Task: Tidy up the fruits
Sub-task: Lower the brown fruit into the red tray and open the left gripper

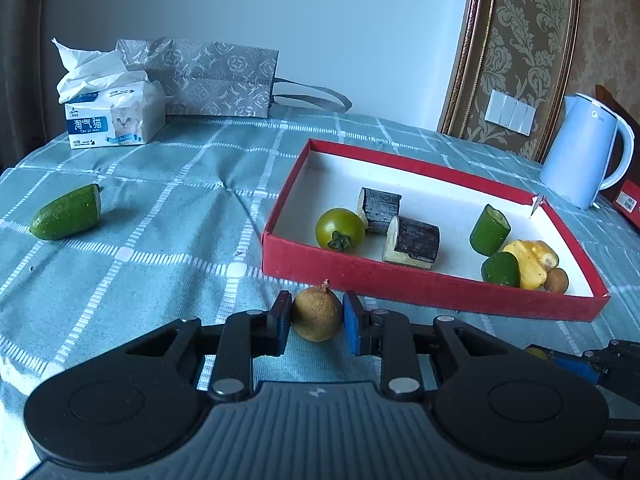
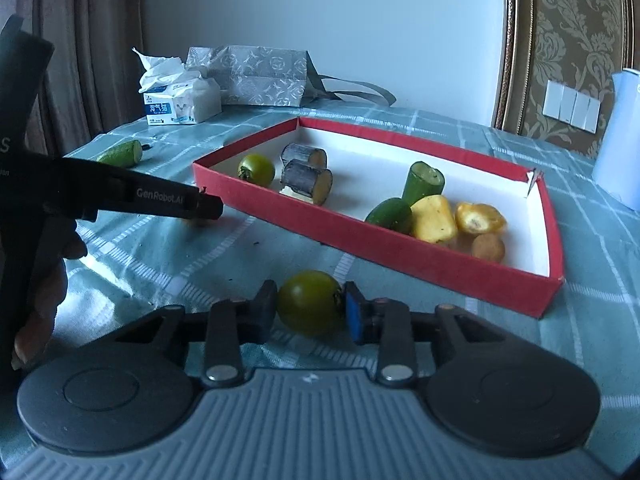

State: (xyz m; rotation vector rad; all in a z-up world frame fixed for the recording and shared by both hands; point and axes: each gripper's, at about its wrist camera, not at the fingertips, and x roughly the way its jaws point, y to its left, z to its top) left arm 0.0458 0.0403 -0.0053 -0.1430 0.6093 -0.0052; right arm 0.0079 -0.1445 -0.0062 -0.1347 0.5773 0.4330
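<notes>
My left gripper [image 1: 316, 316] is shut on a brown round fruit [image 1: 317, 313] just in front of the red box's [image 1: 420, 282] near wall. My right gripper [image 2: 310, 307] is shut on a green tomato [image 2: 308, 302] in front of the same red box [image 2: 420, 256]. The box holds another green tomato [image 1: 339, 229], two dark log pieces [image 1: 412, 242], green cucumber pieces [image 1: 490, 229], yellow fruit pieces [image 1: 530, 258] and a small brown fruit [image 1: 557, 280]. A cucumber piece [image 1: 67, 212] lies loose on the cloth at the left.
A tissue pack [image 1: 114, 114] and a grey patterned bag [image 1: 212, 80] stand at the table's far edge. A white kettle [image 1: 584, 152] stands at the right behind the box. The left gripper's arm [image 2: 132, 196] crosses the right wrist view at the left.
</notes>
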